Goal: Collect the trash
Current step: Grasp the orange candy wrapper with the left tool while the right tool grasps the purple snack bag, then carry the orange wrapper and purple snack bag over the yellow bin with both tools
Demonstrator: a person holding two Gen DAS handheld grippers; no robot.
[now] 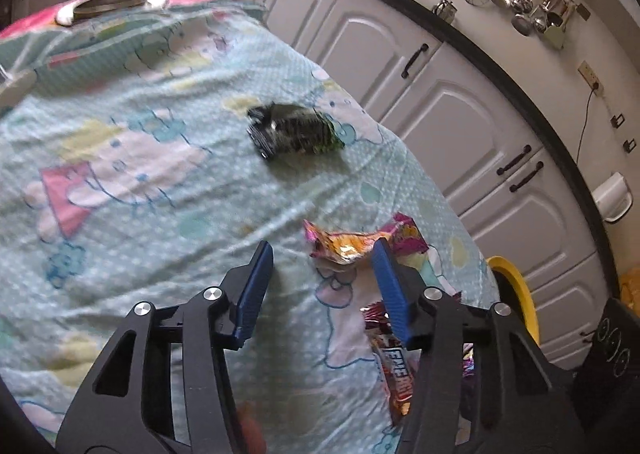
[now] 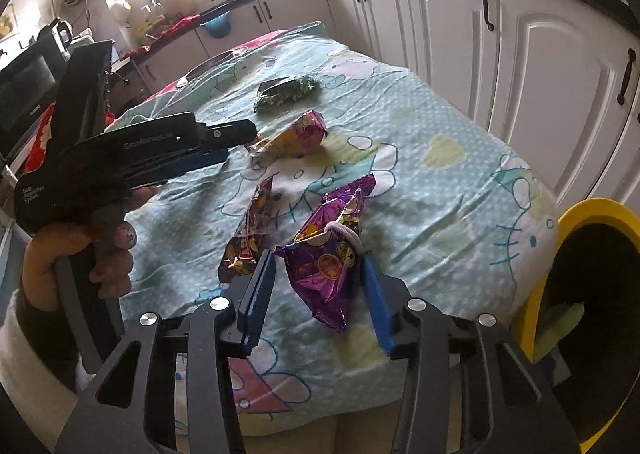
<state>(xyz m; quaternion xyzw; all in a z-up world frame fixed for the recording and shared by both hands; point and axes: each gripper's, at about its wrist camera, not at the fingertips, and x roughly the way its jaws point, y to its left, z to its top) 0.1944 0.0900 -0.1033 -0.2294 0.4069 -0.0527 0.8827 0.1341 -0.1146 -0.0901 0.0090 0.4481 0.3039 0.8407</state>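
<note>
Right gripper [image 2: 320,286] tilted down over the near edge of the table [image 2: 460,190], jaws apart and straddling the purple wrapper [image 2: 328,262], pads not yet pressing. Left gripper [image 1: 320,274] likewise angled down, jaws apart, one blue pad just touching the pink-and-orange wrapper [image 1: 352,242] near the table's right edge, nothing clamped. Seen from the right wrist view, gripped by a hand [image 2: 76,254] in a white sleeve, pointing toward that same wrapper.

Best done by centring each wrapper between the pads, lowering until the tips nearly brush the cloth, then pinching the crumpled bulk rather than a loose corner; thin foil likely to slip. Worth avoiding a catch on the patterned cloth itself.

Red-brown wrapper [image 2: 248,238] just beside the purple one, green-black wrapper [image 1: 292,130] toward the middle. Yellow-rimmed bin [image 2: 580,294] at the near right corner, presumably the destination.
</note>
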